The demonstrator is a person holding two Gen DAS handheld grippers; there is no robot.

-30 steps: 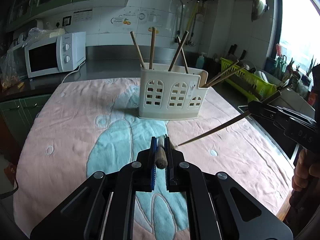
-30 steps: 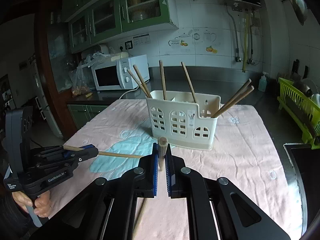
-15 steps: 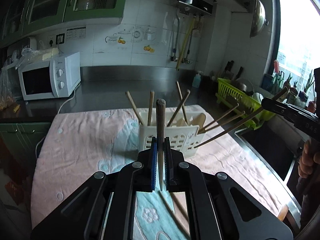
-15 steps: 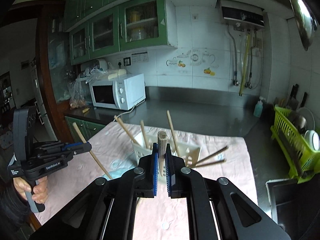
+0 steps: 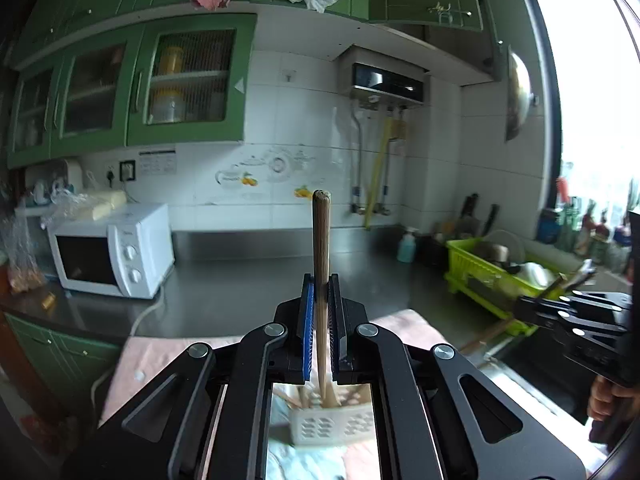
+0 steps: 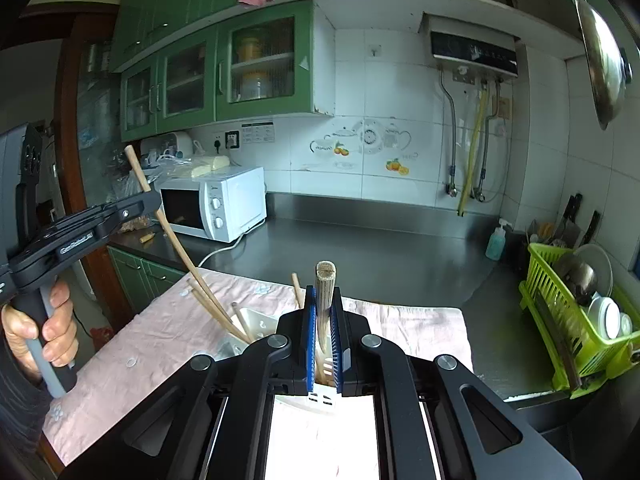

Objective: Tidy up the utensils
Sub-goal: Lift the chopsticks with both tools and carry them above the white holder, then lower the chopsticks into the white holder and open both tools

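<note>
My left gripper (image 5: 320, 292) is shut on a wooden chopstick (image 5: 321, 240) held upright, its lower end reaching down into the white utensil holder (image 5: 332, 424) below. My right gripper (image 6: 325, 308) is shut on another wooden chopstick (image 6: 326, 284), also upright, above the same white holder (image 6: 256, 320), which has several chopsticks standing in it. The left gripper with its chopstick (image 6: 168, 232) shows at the left of the right wrist view. The right gripper (image 5: 576, 312) shows at the right of the left wrist view.
A pink and blue cloth (image 6: 168, 320) covers the table. A white microwave (image 6: 216, 208) stands on the steel counter (image 6: 360, 248) behind. A green dish rack (image 6: 572, 320) sits at the right, next to a soap bottle (image 6: 496, 240).
Both grippers have risen and tilted so that each chopstick went from lying near level to upright over the holder. The holder has dropped to the bottom of both views.
</note>
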